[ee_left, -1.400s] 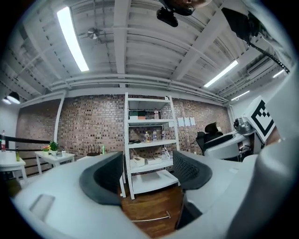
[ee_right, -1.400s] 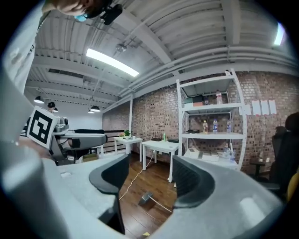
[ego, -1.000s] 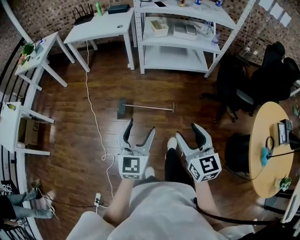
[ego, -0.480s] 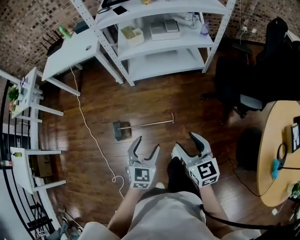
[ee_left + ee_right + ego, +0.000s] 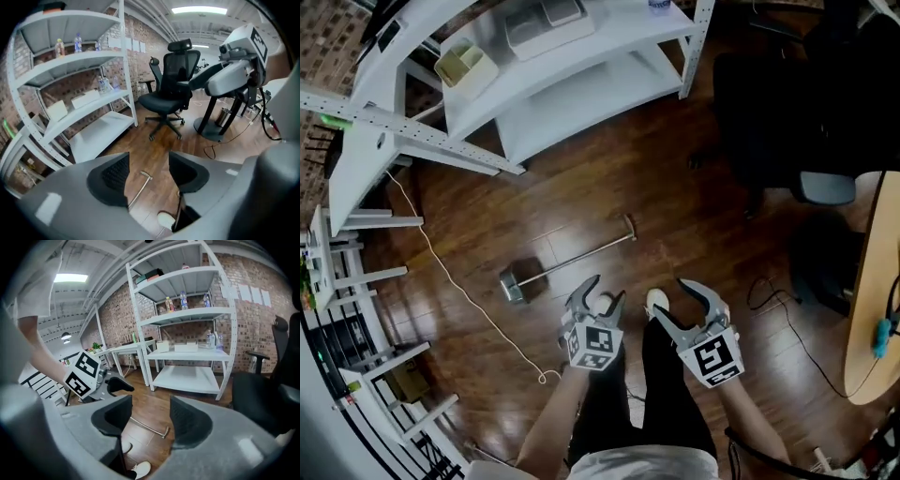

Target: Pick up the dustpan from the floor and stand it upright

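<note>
The dustpan (image 5: 514,281) lies flat on the wooden floor, its long thin handle (image 5: 581,251) running up and right to a small crossbar end. My left gripper (image 5: 602,295) hovers just below and right of the handle; its jaws are closing, still apart, with nothing between them. My right gripper (image 5: 680,305) sits further right, jaws a little apart and empty. In the left gripper view the handle (image 5: 139,186) shows through the gap of the left gripper (image 5: 147,171). The right gripper view has the handle (image 5: 149,427) beyond the right gripper (image 5: 150,416).
A white shelving unit (image 5: 572,84) stands beyond the dustpan. A white cable (image 5: 459,291) trails across the floor at left, near white table legs (image 5: 356,225). A black office chair (image 5: 806,122) and a round wooden table (image 5: 872,309) stand at right. The person's shoe (image 5: 656,300) is between the grippers.
Both grippers have dropped closer to the floor and the dustpan's handle. The left jaws have narrowed. The head view has swung forward over the shelves. The dustpan lies as before.
</note>
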